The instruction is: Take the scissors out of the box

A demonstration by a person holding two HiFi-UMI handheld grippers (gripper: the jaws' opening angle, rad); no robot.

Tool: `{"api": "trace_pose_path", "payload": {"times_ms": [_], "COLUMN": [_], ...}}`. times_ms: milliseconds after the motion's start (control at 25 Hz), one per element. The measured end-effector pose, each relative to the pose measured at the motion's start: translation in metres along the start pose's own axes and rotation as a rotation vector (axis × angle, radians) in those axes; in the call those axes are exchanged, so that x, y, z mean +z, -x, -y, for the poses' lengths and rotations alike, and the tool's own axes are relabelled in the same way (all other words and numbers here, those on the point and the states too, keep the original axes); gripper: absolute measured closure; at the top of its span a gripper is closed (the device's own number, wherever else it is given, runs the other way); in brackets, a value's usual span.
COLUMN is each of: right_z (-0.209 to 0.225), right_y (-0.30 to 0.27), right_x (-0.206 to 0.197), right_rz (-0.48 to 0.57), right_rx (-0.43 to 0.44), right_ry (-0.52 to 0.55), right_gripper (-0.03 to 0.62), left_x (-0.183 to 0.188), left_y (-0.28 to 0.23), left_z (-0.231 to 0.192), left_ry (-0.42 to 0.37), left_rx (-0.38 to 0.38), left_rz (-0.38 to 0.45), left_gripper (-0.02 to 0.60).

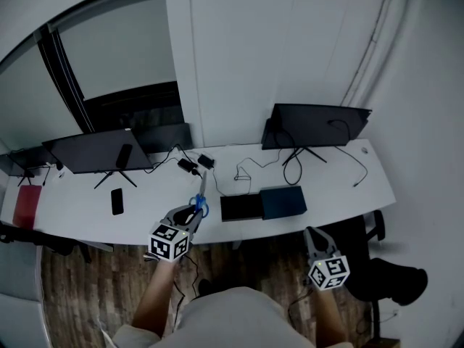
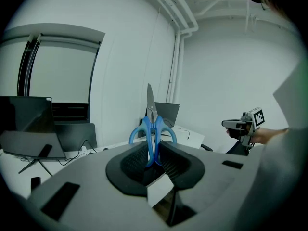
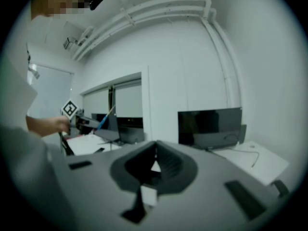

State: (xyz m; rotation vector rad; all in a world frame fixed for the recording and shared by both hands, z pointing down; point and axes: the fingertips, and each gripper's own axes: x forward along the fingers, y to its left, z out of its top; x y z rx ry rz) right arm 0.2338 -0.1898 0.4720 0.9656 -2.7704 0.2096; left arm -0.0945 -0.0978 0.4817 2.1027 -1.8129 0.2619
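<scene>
My left gripper [image 1: 196, 211] is shut on blue-handled scissors [image 1: 201, 200], held above the front edge of the white table [image 1: 333, 194]. In the left gripper view the blue handles [image 2: 153, 133] sit clamped between the pads and the steel blade points straight up. The box [image 1: 262, 204] lies open on the table to the right of the scissors, a black half beside a dark blue half. My right gripper [image 1: 312, 233] hovers off the table's front edge, right of the box. Its jaws [image 3: 155, 147] are shut with nothing in them. It also shows far right in the left gripper view [image 2: 240, 125].
Two monitors [image 1: 98, 151] [image 1: 317, 125] stand at the back of the table. Cables and a charger [image 1: 190, 166] lie between them. A black phone [image 1: 117, 201] and a red item [image 1: 27, 205] are at the left. A black chair [image 1: 388, 281] stands at the lower right.
</scene>
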Motion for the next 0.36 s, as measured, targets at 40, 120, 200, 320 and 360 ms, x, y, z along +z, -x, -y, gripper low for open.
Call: {"api": "trace_pose_path", "payload": {"times_ms": [40, 120, 200, 320, 360], "right_z": [0.0004, 0.0018, 0.0041, 0.0069, 0.0074], "right_y": [0.0001, 0.0012, 0.0021, 0.0026, 0.0027], "right_x": [0.0001, 0.0001, -0.0005, -0.0030, -0.0036], "right_rz": [0.001, 0.002, 0.002, -0.003, -0.004], "right_rx": [0.001, -0.001, -0.006, -0.008, -0.007], "right_ry": [0.000, 0.001, 0.003, 0.002, 0.000], "right_gripper": [0.563, 0.563, 0.563, 0.563, 0.563], "left_x": [0.0008, 0.0018, 0.0023, 0.0028, 0.0029], "left_y": [0.0000, -0.0003, -0.0012, -0.0028, -0.0034], "left_z": [0.0003, 0.0013, 0.0021, 0.0029, 0.0032], "left_ry": [0.000, -0.002, -0.003, -0.003, -0.003], "left_rx": [0.001, 0.001, 0.001, 0.000, 0.000], "left_rz": [0.003, 0.004, 0.004, 0.002, 0.002], "left_gripper": [0.479, 0.479, 0.479, 0.479, 0.479]}}
